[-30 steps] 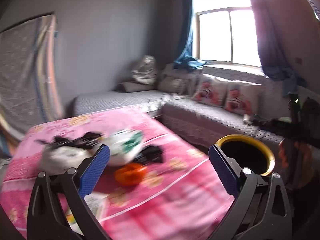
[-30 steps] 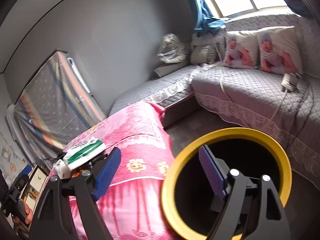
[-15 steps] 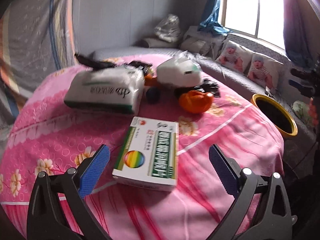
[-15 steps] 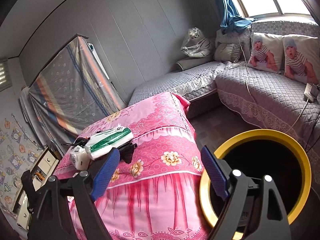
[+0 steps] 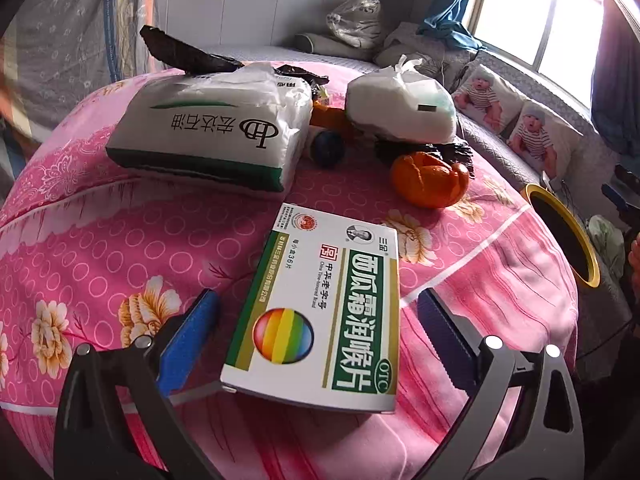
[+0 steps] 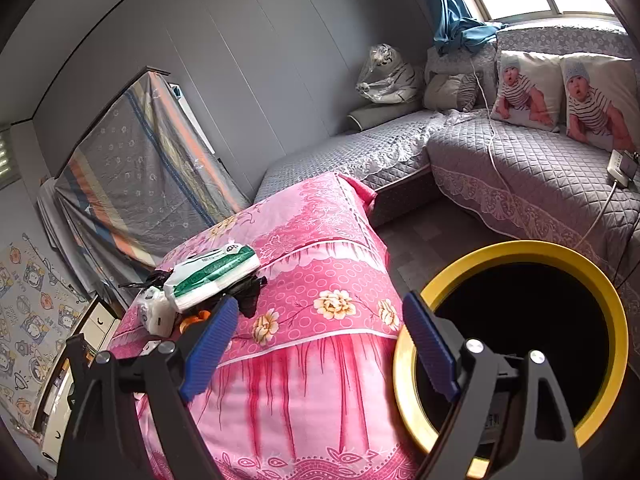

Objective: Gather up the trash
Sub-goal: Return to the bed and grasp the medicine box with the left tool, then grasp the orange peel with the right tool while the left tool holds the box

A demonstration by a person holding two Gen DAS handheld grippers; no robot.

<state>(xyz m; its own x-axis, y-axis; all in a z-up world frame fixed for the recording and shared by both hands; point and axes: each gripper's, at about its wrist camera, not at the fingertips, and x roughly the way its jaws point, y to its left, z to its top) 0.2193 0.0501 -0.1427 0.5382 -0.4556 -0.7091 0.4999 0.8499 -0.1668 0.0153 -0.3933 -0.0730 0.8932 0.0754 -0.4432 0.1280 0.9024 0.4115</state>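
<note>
A white and green medicine box (image 5: 320,312) lies flat on the pink flowered tablecloth (image 5: 120,240). My left gripper (image 5: 316,344) is open, its blue pads on either side of the box's near end without touching it. Behind the box lie a white tissue pack (image 5: 212,132), a knotted white bag (image 5: 400,108), orange peel (image 5: 430,178) and black wrappers (image 5: 188,54). My right gripper (image 6: 320,340) is open and empty, hovering between the table's side and the yellow-rimmed black bin (image 6: 516,344). The tissue pack (image 6: 212,276) also shows in the right wrist view.
A grey quilted corner sofa (image 6: 520,168) with baby-print cushions (image 6: 524,92) runs under the window. A covered mattress (image 6: 144,176) leans on the left wall. The bin (image 5: 564,236) stands on the floor just past the table's right edge.
My left gripper has swung from facing the sofa and bin down onto the table, closing in until the medicine box sits between its pads. The right gripper drifted slightly away from the bin.
</note>
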